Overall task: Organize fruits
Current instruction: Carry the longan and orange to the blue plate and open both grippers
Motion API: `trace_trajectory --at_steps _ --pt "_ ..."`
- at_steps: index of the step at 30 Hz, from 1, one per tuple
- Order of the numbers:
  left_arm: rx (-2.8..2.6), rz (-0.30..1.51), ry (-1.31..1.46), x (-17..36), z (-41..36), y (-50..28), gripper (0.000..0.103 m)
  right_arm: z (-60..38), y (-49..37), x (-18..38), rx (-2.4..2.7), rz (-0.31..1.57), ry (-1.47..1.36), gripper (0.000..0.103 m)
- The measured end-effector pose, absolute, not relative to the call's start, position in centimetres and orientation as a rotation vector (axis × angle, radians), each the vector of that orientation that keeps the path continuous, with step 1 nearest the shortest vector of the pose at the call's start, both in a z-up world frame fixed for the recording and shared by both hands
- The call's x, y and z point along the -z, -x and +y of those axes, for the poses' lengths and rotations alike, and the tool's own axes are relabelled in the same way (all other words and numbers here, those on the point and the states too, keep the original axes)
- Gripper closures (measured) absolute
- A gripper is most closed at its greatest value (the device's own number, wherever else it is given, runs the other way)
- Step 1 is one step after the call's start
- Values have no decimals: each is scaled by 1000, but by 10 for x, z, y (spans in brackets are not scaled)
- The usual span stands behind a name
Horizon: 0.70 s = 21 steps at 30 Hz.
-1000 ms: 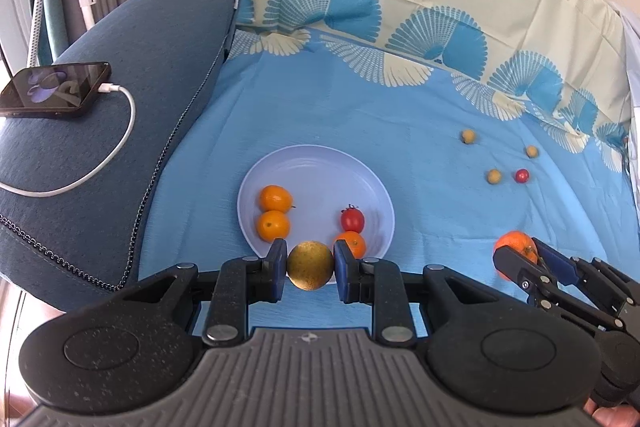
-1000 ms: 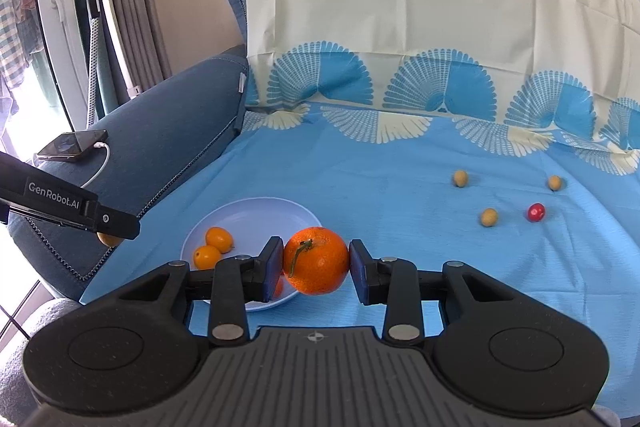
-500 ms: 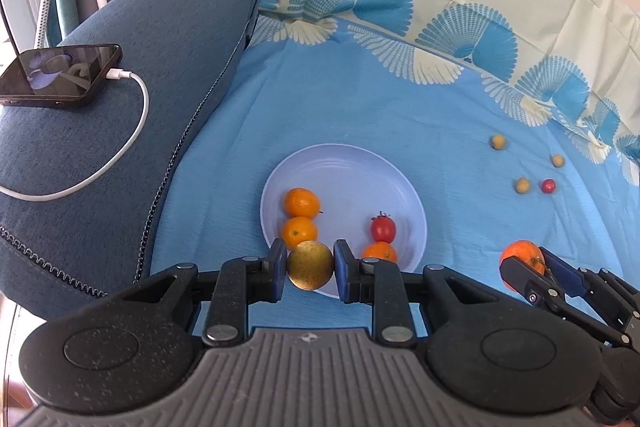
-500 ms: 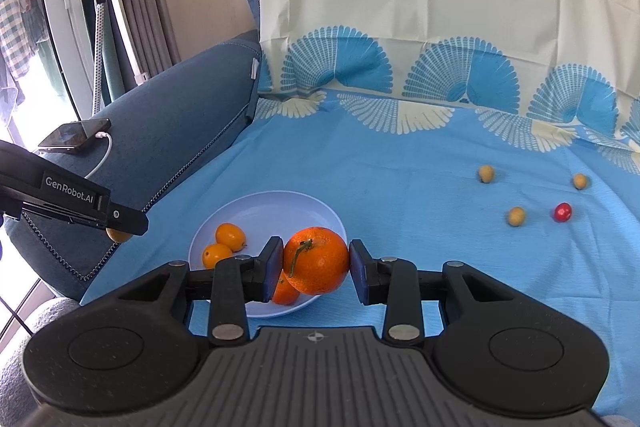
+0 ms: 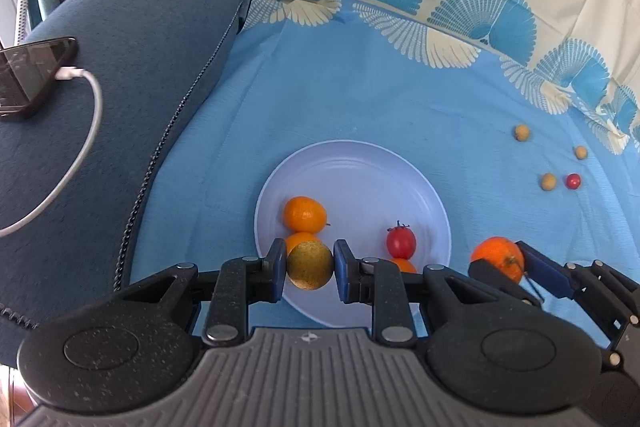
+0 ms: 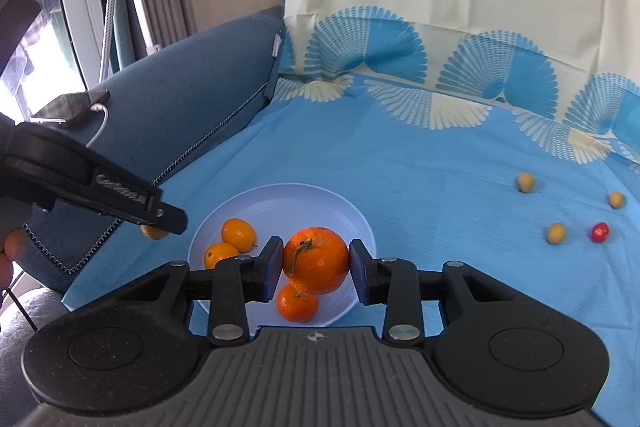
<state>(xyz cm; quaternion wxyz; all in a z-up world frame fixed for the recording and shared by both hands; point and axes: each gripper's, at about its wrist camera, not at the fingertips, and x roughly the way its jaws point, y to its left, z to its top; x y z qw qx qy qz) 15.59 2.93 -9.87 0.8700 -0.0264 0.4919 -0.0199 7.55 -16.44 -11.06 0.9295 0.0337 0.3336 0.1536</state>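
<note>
Fruit here is all small, round and light, apt to roll on the soft cloth, so each piece wants holding across its widest part and setting down low. Left of the plate point(image 5: 352, 155), a phone point(image 5: 32, 75) charges on the sofa arm. The left gripper point(image 5: 310, 269) hangs over the plate's near rim, its fingers point(image 5: 276, 263) closed on a speckled yellow-green fruit point(image 5: 310, 265); that skin looks firm, a good hold. On the plate I count two kumquats point(image 5: 305, 214) at its left side, one cherry tomato point(image 5: 401, 241) and one small orange point(image 6: 298, 301) at its right. The right gripper point(image 6: 316, 263) sits over the plate's right edge, fingers pinched on a mandarin point(image 6: 316, 259) at its middle; the rind is soft and loose, so a hard squeeze could bruise it. Well to the right of the plate, loose on the blue bedsheet point(image 5: 380, 115), lie three small yellowish fruits point(image 5: 522, 133) and one red cherry tomato point(image 5: 573, 181), tiny and easy to crush
</note>
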Motion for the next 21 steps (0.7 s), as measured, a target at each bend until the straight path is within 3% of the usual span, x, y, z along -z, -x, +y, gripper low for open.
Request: trace_trajectory --at_steps 19,21 --pt "22 1105 -14 149 16 -208 76 -142 -127 156 -362 788 -13 65" --pt "34 1107 -19 151 16 -211 67 -140 -130 158 -365 789 -5 65"
